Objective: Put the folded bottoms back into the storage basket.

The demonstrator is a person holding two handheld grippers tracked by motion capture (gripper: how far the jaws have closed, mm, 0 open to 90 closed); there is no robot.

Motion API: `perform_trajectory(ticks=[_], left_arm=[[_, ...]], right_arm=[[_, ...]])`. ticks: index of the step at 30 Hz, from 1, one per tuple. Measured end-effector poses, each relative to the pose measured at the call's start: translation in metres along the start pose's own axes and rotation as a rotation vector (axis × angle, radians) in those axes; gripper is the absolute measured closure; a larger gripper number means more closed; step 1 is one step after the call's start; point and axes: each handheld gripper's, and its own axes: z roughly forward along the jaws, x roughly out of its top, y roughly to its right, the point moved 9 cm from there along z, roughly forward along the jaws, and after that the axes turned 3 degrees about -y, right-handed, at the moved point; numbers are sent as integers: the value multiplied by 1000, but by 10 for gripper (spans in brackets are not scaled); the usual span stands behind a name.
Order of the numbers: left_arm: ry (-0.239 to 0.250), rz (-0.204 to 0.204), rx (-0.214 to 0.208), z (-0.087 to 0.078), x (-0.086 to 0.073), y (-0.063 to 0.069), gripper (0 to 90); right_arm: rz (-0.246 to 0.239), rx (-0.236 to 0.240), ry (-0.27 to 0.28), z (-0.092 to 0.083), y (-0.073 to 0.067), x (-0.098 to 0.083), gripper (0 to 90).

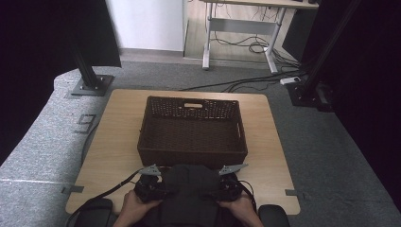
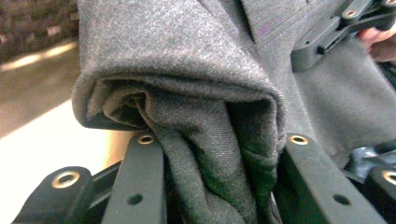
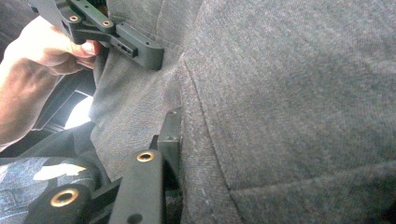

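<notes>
High view: folded dark grey wool garment [image 1: 189, 187] at near table edge, held between my left gripper [image 1: 152, 182] and right gripper [image 1: 226, 182], each clamped on one end. Empty brown wicker basket [image 1: 192, 153] lies directly ahead, just beyond bundle; both hands equally near.

Dark grey cloth [image 2: 187, 60], brown basket [image 1: 191, 150]

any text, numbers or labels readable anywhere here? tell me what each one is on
"9": a grey mark on the carpet, left of the table; it could also be a letter.
No print shows on the wicker basket, the grey garment, the left gripper or the right gripper.
</notes>
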Motion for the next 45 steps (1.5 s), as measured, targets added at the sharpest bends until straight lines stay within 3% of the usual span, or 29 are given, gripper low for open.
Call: perform_trajectory(ticks=[8, 19, 31, 36, 45], left_arm=[[71, 71, -4, -22, 30, 12, 654], [127, 155, 10, -47, 66, 24, 655], [176, 204, 19, -72, 103, 29, 654], [204, 217, 15, -86, 126, 29, 654], [232, 250, 50, -103, 167, 22, 653]], right_arm=[[-79, -37, 72, -21, -11, 21, 615], [-169, -82, 151, -47, -22, 53, 620], [-236, -115, 194, -71, -32, 91, 620], [-261, -122, 219, -83, -35, 113, 620], [-294, -156, 244, -100, -31, 153, 621]])
